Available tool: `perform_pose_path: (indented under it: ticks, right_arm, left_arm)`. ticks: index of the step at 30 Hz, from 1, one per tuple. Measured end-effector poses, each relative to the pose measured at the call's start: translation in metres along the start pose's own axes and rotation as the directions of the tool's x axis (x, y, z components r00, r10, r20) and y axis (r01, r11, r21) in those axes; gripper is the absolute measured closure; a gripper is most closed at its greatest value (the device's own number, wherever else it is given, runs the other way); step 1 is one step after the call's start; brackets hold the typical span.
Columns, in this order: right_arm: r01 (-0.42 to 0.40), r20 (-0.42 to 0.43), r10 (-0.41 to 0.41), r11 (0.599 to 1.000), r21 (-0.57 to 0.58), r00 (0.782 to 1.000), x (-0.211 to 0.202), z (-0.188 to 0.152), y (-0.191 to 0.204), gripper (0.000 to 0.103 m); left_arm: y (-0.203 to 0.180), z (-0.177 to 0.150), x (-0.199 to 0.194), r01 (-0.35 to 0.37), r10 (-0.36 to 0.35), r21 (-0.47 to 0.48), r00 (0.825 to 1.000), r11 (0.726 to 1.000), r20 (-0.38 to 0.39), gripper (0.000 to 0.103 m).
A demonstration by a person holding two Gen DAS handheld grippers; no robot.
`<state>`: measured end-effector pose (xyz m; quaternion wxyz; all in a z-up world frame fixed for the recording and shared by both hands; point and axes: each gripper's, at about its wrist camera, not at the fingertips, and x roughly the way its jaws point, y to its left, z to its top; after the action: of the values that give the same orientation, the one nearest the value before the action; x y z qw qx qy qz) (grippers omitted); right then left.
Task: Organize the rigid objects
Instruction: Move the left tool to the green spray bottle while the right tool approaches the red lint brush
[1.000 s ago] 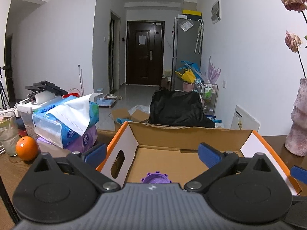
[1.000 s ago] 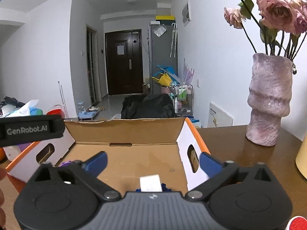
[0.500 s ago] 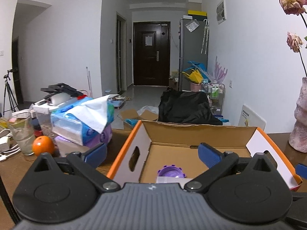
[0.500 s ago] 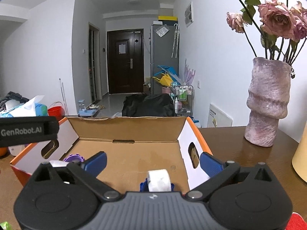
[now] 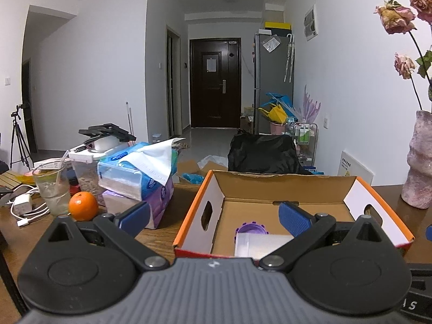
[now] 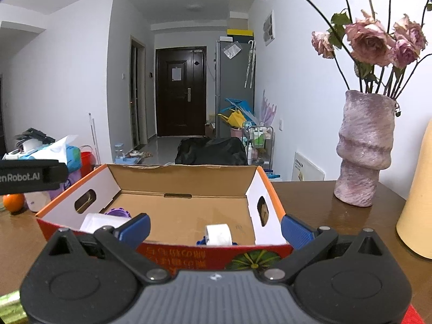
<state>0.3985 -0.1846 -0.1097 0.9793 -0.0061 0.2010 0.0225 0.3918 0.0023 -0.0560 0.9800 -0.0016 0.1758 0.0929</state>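
Left gripper [image 5: 213, 217]: my blue pads stand wide apart with nothing between them; I hang just short of the box's near left corner, above the table.
Right gripper [image 6: 214, 226]: my fingers are spread wide too, empty, in front of the box's red printed front wall.
Cardboard box [image 6: 183, 178]: open at the top, orange along the rim, white on the side flaps, with an oval hand hole in each end wall; it sits on the brown wooden table [image 6: 310, 199].
Purple toothed cap [image 5: 251, 229]: on the box floor near the left end wall, just behind the white container.
White container [image 5: 259, 244]: lying in the box's near left corner, touching the purple cap as far as I can tell.
White roll [image 6: 218, 234]: standing on edge against the box's near wall, toward the middle; a blue piece [image 6: 201, 242] shows just beside its base, mostly hidden.
Tissue packs [image 5: 137, 178]: stacked left of the box, a white sheet sticking out on top.
Orange [image 5: 83, 206]: on the table left of the tissue packs, beside a clear glass [image 5: 52, 191].
Vase [image 6: 364, 148]: pink and rough, holding dried roses, on the table well to the right of the box.
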Motion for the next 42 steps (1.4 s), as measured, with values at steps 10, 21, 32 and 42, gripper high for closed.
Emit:
perform_pose_path:
  ticks: [10, 21, 32, 42]
  right_arm:
    - [0.002, 0.012, -0.001, 0.999, -0.036, 1.000, -0.036, -0.011, -0.005, 0.000]
    - [0.016, 0.041, -0.014, 0.998, -0.056, 0.999, -0.078, -0.028, -0.013, 0.000]
    - [0.035, 0.045, -0.032, 0.997, -0.065, 0.998, -0.111, -0.049, -0.023, 0.000]
    - [0.020, 0.035, -0.017, 0.996, -0.088, 0.999, -0.135, -0.065, -0.027, 0.000]
  left_arm:
    - [0.008, -0.014, -0.034, -0.014, 0.014, 0.034, 1.000, 0.999, 0.012, 0.000]
    - [0.014, -0.033, -0.069, -0.007, 0.006, 0.065, 1.000, 0.998, 0.016, 0.000]
    - [0.019, -0.055, -0.098, 0.003, -0.003, 0.083, 1.000, 0.997, -0.003, 0.000]
    - [0.029, -0.072, -0.122, 0.019, -0.018, 0.066, 1.000, 0.998, -0.018, 0.000]
